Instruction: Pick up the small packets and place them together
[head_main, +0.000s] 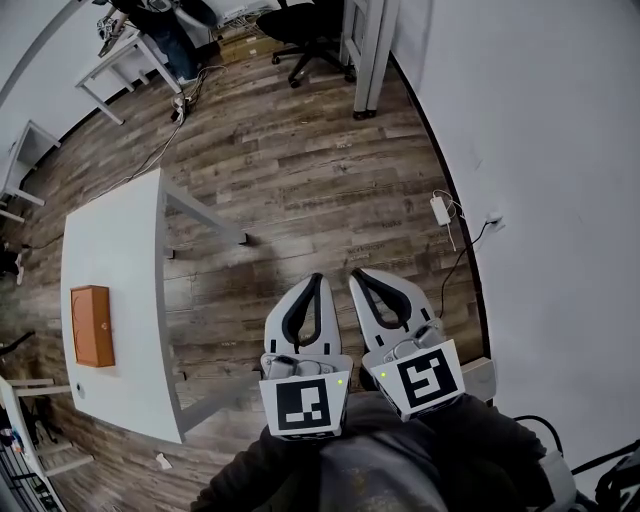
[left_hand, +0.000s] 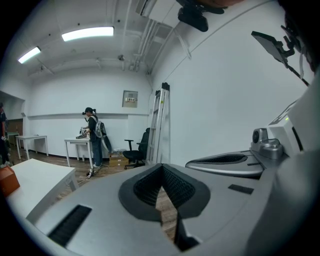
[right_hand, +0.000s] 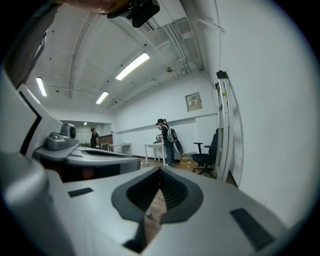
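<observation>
Left grey two-jaw gripper (head_main: 318, 280) clenched on nothing, right grey two-jaw gripper (head_main: 356, 274) clenched and empty too, both side by side above brown wood-plank floor (head_main: 300, 170), white rectangular worktop (head_main: 115, 250) well off left, flat orange box (head_main: 92, 325) on it, possibly the packets, too small to tell.

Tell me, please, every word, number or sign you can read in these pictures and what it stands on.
No text can be read anywhere.
Small framed notice on the white back wall: too small and blurred to read.
Black-and-white square marker on the left gripper: a pattern, no letters.
Black-and-white square marker on the right gripper: likewise a pattern.
Orange rectangular box on the white table: no legible print.
</observation>
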